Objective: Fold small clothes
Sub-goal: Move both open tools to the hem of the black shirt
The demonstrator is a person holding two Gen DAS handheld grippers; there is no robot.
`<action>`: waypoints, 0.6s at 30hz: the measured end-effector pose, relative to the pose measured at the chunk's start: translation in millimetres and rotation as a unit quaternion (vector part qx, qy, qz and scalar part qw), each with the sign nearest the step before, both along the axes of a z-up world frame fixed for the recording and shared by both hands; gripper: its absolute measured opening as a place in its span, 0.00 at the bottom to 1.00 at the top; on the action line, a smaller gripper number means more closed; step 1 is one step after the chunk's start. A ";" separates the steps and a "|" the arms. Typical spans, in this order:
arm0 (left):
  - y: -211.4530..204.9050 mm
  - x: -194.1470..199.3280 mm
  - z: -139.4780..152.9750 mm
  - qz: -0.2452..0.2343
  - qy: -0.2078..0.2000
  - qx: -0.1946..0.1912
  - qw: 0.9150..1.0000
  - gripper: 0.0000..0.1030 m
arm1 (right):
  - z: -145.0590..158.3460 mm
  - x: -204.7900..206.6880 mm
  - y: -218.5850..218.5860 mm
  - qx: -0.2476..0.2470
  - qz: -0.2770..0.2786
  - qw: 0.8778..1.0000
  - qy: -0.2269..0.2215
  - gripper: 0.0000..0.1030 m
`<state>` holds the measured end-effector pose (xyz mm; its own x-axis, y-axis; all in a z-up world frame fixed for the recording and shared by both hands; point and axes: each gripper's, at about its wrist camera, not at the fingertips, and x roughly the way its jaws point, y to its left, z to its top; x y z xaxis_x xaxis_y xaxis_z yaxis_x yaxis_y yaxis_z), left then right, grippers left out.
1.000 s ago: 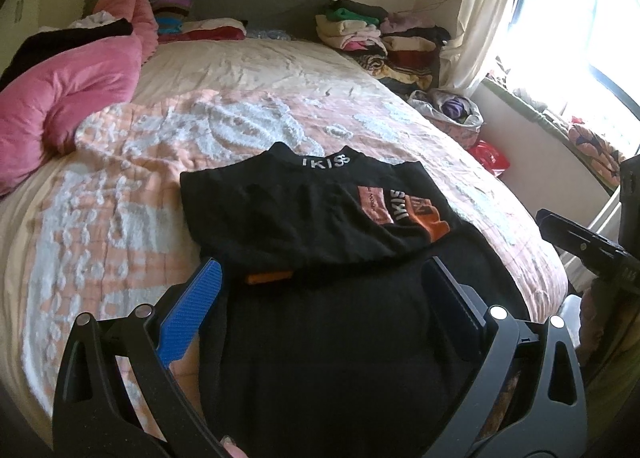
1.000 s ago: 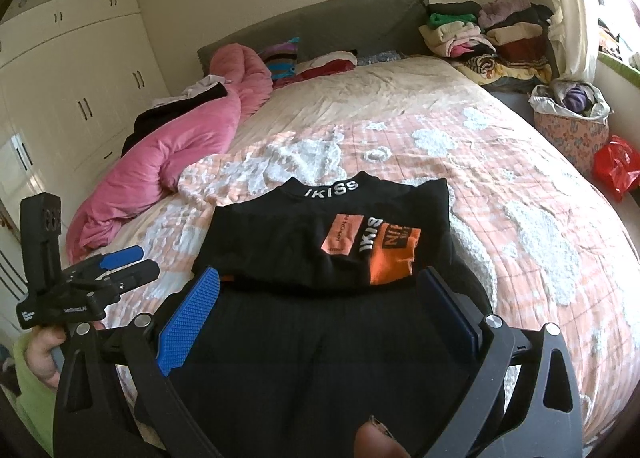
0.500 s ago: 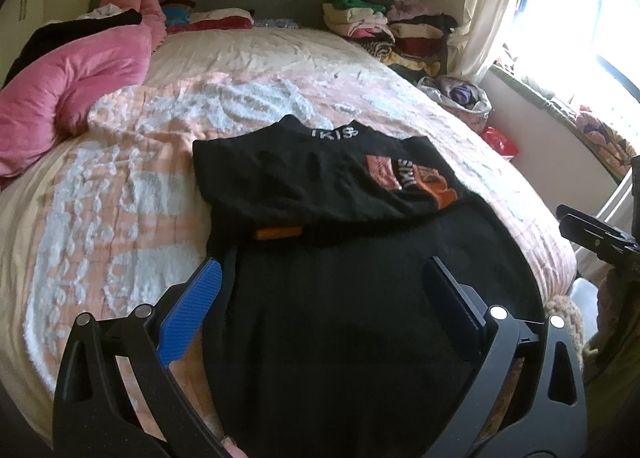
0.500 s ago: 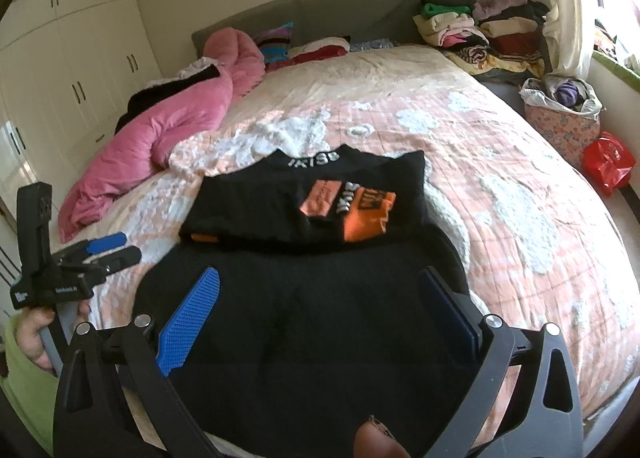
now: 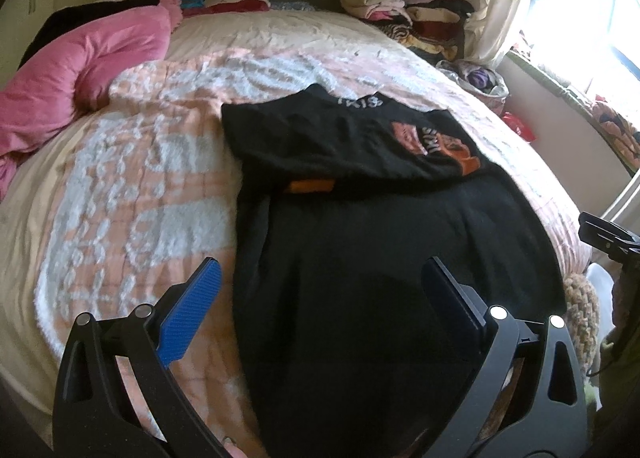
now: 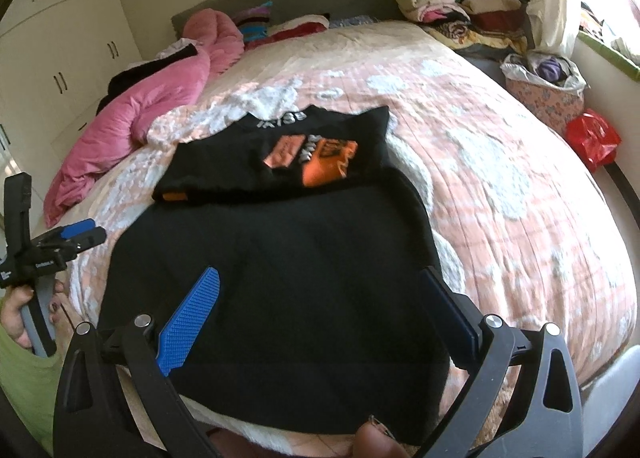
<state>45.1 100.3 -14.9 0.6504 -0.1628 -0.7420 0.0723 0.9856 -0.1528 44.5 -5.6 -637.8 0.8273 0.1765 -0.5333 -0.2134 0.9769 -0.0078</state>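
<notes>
Black garment [image 5: 384,298] lies spread flat at the near edge of the bed [image 5: 132,186], its fold apparently not yet begun.
Just beyond it, one folded black shirt [image 6: 280,158] with orange print rests touching its far edge: two black pieces counted, one seemingly finished. Both tools, the left gripper [image 5: 320,298] and right gripper [image 6: 320,302], hover over the cloth with jaws spread, holding nothing.

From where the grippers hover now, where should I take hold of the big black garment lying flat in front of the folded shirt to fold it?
Grip the black garment at its two near corners, one per gripper, coming in low from the foot of the bed. It lies flat with its near hem toward both open grippers, left gripper and right gripper; its far edge meets the folded shirt.
</notes>
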 end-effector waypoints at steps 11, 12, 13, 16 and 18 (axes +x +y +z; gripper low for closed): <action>17.8 -15.9 -14.0 0.021 0.029 0.005 0.999 0.91 | -19.9 -3.9 -20.9 0.002 -0.022 0.999 0.023 0.96; 19.4 -17.7 -15.9 0.023 0.032 0.005 0.999 0.91 | -20.2 -3.5 -21.4 0.002 -0.024 0.999 0.024 0.96; 20.7 -19.5 -18.1 0.023 0.037 0.002 0.999 0.91 | -20.9 -3.9 -22.8 0.003 -0.025 0.999 0.025 0.96; 22.8 -25.2 -24.3 0.022 0.050 -0.006 0.998 0.91 | -22.9 -6.2 -27.0 0.004 -0.028 0.999 0.026 0.96; 24.5 -29.5 -28.6 0.022 0.058 -0.007 0.998 0.91 | -24.2 -7.4 -29.7 0.006 -0.030 0.999 0.028 0.96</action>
<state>15.6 124.8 -43.6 0.5678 -0.1465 -0.8101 0.0098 0.9852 -0.1712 37.2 -35.3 -662.0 0.8056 0.1341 -0.5771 -0.1544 0.9879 0.0140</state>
